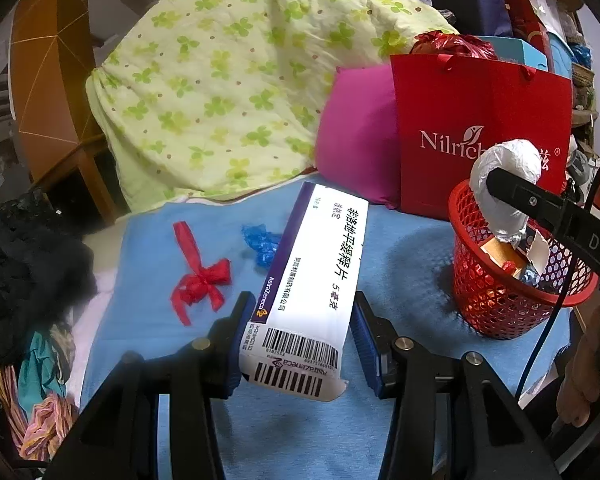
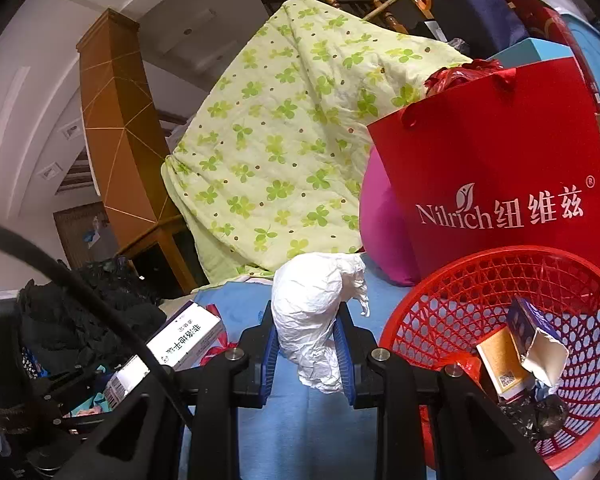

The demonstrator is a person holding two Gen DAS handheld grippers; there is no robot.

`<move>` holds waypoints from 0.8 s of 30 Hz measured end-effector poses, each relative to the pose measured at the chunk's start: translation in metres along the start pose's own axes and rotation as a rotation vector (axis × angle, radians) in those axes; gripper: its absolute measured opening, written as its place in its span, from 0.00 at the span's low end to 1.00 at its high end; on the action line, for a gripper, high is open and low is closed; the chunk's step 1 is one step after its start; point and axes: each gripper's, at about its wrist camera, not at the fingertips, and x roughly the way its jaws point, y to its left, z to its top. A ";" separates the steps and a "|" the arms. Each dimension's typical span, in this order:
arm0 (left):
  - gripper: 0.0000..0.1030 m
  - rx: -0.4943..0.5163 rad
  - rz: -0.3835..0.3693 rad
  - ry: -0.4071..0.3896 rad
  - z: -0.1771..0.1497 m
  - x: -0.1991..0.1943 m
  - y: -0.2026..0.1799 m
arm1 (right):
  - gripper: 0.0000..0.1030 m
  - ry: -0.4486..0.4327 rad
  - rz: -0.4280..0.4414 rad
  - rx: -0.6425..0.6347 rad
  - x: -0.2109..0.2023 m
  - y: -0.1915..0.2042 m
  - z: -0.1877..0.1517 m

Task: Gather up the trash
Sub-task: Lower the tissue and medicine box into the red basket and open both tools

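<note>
My left gripper (image 1: 302, 340) is shut on a white and purple medicine box (image 1: 312, 276), held above the blue cloth (image 1: 148, 240). The box also shows in the right wrist view (image 2: 184, 338). My right gripper (image 2: 306, 350) is shut on a crumpled white plastic wad (image 2: 314, 312), just left of the red mesh basket (image 2: 452, 300). In the left wrist view the wad (image 1: 504, 184) hangs over the basket (image 1: 496, 304). The basket holds torn cartons (image 2: 532, 340) and wrappers. A red plastic strip (image 1: 200, 276) and a blue plastic scrap (image 1: 262, 244) lie on the cloth.
A red Nilrich paper bag (image 1: 480, 128) and a magenta cushion (image 1: 356, 140) stand behind the basket. A green clover quilt (image 1: 228, 80) is piled at the back. Dark clothes (image 1: 24, 256) lie at the left edge. A wooden post (image 2: 116, 140) stands at the left.
</note>
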 end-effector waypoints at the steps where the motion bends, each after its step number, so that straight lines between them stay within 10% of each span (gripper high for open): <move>1: 0.48 0.002 -0.001 0.000 0.000 0.000 0.000 | 0.27 -0.001 -0.001 0.002 0.000 -0.001 0.001; 24: 0.48 0.029 -0.021 0.005 0.002 0.003 -0.017 | 0.27 -0.031 -0.013 0.026 -0.013 -0.011 0.006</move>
